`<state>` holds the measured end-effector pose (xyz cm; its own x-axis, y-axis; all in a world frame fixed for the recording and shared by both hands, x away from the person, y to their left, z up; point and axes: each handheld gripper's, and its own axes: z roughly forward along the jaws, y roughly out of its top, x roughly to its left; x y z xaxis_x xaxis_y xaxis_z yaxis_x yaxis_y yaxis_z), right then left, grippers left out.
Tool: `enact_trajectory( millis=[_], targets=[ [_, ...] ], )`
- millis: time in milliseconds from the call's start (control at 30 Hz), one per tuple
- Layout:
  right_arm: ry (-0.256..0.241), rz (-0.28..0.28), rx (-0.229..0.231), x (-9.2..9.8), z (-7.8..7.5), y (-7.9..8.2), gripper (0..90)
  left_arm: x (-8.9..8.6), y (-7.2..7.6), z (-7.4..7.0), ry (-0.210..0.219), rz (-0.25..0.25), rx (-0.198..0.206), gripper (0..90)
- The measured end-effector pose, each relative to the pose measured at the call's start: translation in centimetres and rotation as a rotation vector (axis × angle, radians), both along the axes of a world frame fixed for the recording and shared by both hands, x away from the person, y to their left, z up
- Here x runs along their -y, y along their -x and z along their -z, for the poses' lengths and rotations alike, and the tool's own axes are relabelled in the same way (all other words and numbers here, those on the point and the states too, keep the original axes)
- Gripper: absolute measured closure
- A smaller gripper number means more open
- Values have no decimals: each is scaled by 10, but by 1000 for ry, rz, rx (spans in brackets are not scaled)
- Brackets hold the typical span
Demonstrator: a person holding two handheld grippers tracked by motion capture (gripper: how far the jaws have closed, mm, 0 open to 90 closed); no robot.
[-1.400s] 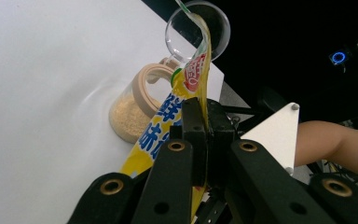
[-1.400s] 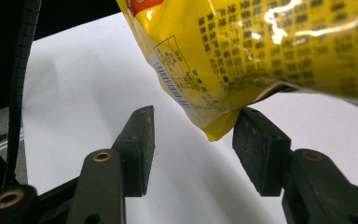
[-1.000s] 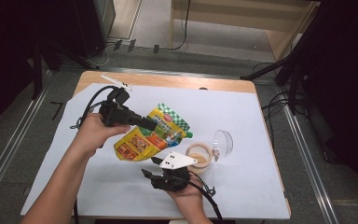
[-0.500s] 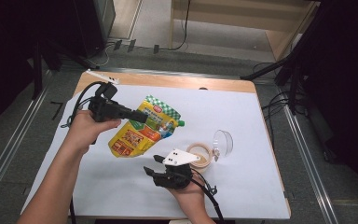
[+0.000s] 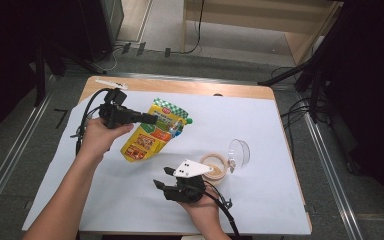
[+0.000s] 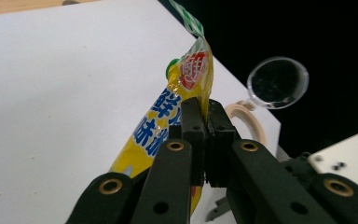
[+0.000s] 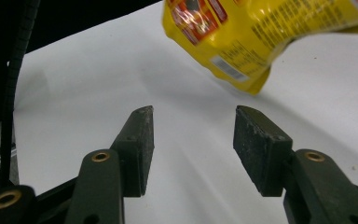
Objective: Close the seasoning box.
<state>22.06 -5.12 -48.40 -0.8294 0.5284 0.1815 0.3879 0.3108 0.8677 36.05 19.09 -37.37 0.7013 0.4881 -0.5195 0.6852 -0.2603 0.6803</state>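
Jaws of the left gripper (image 6: 206, 140) are clamped on the top edge of the glossy yellow foil pouch (image 5: 152, 134), hanging left of the tan tape roll (image 5: 214, 167). Looks floppy and slick, so I'd grab the seam. Right gripper (image 7: 193, 149) sits open, empty.

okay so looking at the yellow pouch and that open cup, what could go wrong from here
The left gripper pinches the yellow pouch only at its upper part, so the hanging bag could slip or swing. The open cup with its clear lid hinged aside sits near the right gripper, whose jaws are open; a careless move might knock it.
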Motion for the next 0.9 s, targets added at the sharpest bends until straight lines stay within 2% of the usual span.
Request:
enact_trajectory(
  millis=[167, 333, 467, 600, 900],
  targets=[
    [-2, 4, -2, 1, 0, -1, 495, -3, -2, 5, 25, 0, -6, 896],
    [2, 4, 5, 2, -1, 0, 496, -12, 1, 2, -7, -25, 4, 896],
    [-1, 3, 9, 2, -2, 0, 496, -22, 4, 1, -11, -32, -4, 895],
    [-5, 3, 10, 3, -4, -1, 496, -28, 10, -1, -34, -35, 5, 893],
    [-9, 4, 18, 5, -8, -3, 496, -43, 29, 3, -28, -45, 28, 878]
  ],
)
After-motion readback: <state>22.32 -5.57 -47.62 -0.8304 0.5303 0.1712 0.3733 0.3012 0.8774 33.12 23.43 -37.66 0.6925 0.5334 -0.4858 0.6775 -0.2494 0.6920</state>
